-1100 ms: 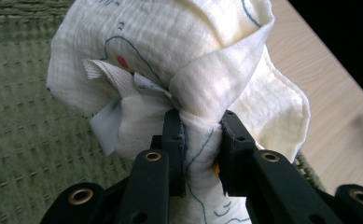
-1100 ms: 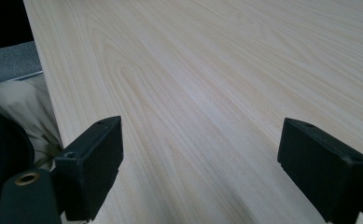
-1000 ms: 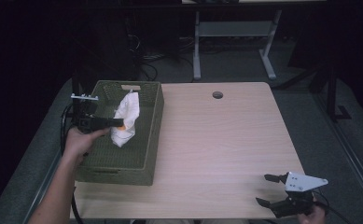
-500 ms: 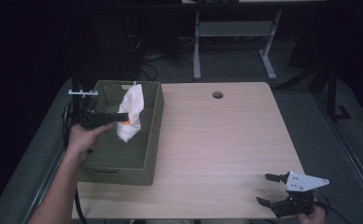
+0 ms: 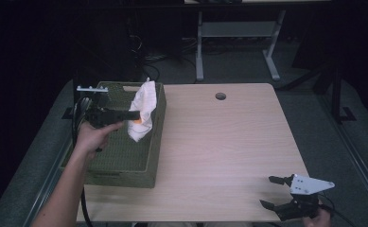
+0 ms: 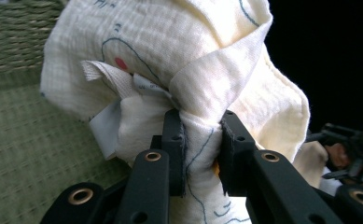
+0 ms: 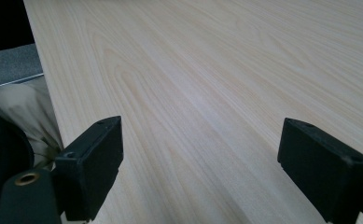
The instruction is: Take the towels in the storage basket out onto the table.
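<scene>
The left claw is clamped on a bunched fold of a cream cloth, which hangs in the air above the olive woven basket at the desk's left side; the left gripper view shows the jaws pinching a gathered knot of the cloth, with printed blue lines, a red dot and a small label beside the grip; pinching a gathered part likely keeps the loose fabric from slipping free; most of the cloth droops below and bulges above the jaws, its lower end over the basket's inside near the right wall; the right claw rests idle, jaws spread wide with nothing between them, low over the bare desk near its front right corner, probably parked out of the way.
</scene>
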Demonstrator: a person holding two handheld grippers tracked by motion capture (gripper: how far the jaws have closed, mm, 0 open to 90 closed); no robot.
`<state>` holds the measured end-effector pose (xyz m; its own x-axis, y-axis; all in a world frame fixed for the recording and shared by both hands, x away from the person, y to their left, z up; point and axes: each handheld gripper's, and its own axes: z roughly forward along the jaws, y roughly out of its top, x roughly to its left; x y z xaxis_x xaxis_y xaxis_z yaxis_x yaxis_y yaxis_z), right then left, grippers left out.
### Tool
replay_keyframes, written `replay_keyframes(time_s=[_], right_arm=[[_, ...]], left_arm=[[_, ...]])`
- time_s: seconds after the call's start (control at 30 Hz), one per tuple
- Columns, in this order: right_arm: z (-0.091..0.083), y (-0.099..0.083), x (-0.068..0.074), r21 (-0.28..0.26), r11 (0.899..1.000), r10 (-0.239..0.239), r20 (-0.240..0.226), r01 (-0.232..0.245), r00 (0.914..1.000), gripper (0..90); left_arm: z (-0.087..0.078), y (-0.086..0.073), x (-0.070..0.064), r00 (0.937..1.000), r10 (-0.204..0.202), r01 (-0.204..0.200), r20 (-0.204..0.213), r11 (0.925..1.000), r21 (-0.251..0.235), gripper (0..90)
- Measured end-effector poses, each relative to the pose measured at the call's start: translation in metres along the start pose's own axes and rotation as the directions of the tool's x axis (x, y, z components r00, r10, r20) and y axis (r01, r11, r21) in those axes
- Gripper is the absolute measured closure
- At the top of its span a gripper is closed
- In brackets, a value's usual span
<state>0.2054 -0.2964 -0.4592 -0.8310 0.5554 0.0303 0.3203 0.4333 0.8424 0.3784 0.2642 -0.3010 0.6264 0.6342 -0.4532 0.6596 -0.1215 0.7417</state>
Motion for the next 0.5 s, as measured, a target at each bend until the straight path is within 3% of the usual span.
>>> replay_keyframes(time_s=[0.33,0.5], right_arm=[[0.001,0.001,0.001,0.002,1.000,-0.005,-0.006,0.005,1.0000,13.8],[0.001,0.001,0.001,0.002,1.000,-0.005,-0.008,0.005,1.0000,13.8]], left_arm=[[0.011,0.008,-0.018,0.9983,0.051,-0.052,0.029,0.9985,0.018,75.3],[0.015,0.010,-0.024,0.9976,0.057,-0.058,0.040,0.9983,0.013,75.3]])
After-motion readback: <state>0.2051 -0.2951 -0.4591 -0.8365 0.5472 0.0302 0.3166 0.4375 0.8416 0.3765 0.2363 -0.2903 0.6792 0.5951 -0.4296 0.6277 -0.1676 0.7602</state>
